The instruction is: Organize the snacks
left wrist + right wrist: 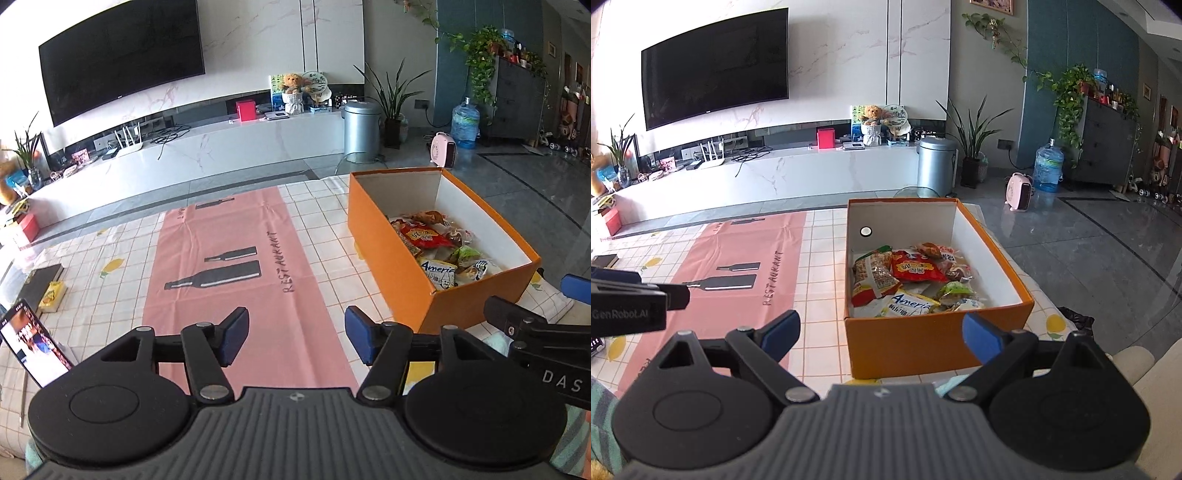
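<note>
Tablecloth [122, 236] is crossed by a pink runner [229, 266] lettered "RESTAURANT". Snacks [912, 280], one marked "America", are kept inside the orange box [923, 343] at its right edge. Left gripper [295, 334] and right gripper [882, 330] are held released, empty.

The orange box [923, 347] looks like matt cardboard, its inner walls plain white paper. The snack packets [912, 280] inside are glossy, crinkled plastic film that catches the light. The tablecloth [317, 236] is soft, creased cloth, and its pink runner [236, 236] is matt. Each gripper has matt black plastic arms with small bright metal pins, a ribbed grey body and blue, rubbery-looking fingers [234, 338]. At 1 o'clock of the box the bin [936, 166] is brushed metal. The floor [1089, 258] is polished, reflective tile.
</note>
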Demonstrator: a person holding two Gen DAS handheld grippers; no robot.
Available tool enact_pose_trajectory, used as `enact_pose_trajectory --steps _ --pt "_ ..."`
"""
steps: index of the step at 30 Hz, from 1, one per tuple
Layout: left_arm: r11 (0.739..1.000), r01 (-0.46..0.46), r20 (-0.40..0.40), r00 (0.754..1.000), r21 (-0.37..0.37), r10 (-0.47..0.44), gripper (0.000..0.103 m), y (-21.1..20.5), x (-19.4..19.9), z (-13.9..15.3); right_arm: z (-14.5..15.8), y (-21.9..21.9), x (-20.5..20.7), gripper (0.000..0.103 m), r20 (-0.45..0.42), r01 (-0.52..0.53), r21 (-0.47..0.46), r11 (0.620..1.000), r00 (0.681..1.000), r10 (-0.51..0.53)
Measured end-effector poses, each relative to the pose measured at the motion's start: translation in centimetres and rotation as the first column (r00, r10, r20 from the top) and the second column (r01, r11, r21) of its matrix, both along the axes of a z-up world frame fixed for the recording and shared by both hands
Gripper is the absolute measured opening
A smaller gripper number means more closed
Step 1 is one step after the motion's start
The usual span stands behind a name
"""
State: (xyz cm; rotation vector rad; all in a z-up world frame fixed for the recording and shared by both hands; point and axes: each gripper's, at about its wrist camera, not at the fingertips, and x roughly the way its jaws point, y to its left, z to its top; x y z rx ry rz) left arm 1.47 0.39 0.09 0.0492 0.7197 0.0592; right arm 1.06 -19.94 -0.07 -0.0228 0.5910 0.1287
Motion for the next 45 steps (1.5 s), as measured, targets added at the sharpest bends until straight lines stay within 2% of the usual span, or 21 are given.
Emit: enact_pose_trajectory --steps 5,45 --pt "1.000 0.009 -0.013 1.000 -0.010 -0.009 0.074 -0.01 -0.17 -0.76 -0.47 0.41 -0.20 0.092 -0.001 0.006 0.015 1.000 1.000 -0.006" --pt "1.000 0.020 -0.026 0.999 0.008 -0.019 0.075 -0.47 0.37 -0.49 -0.38 0.18 0.23 0.092 0.026 0.025 0.023 0.999 0.999 -0.026"
